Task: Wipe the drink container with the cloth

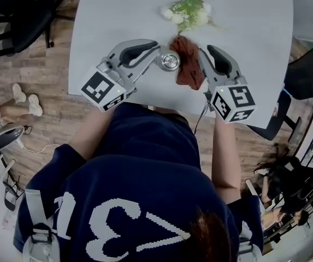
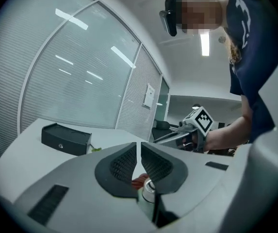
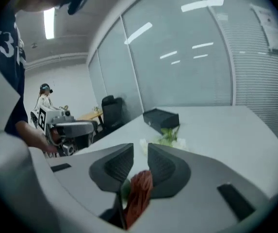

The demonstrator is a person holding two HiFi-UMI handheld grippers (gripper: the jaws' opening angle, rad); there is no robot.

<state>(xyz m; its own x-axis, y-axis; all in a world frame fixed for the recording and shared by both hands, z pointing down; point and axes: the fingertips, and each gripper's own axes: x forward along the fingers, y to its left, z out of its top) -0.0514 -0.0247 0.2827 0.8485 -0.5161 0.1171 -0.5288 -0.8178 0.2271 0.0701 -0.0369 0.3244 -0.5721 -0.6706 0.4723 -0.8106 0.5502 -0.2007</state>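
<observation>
Pinching the drink container [image 1: 169, 60] in the nearly closed left gripper [image 1: 159, 56] and the cloth [image 1: 189, 64] loosely in the right gripper [image 1: 202, 53], I feared the cloth slipping out mid-wipe.

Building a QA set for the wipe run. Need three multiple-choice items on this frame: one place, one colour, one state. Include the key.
1. Where is the flower bunch?
A) on the table, beyond the cloth
B) on the floor
C) on a chair

2. What colour is the cloth?
A) blue
B) reddish-brown
C) white

3. What state is the drink container in?
A) lying loose on its side
B) tipped over on the floor
C) clamped in the left gripper

Key:
1 A: the head view shows it near the table's far end, past the cloth.
2 B: it looks rust-red in both the head view and the right gripper view.
3 C: the left gripper view shows its silver top between the closed jaws.
</observation>
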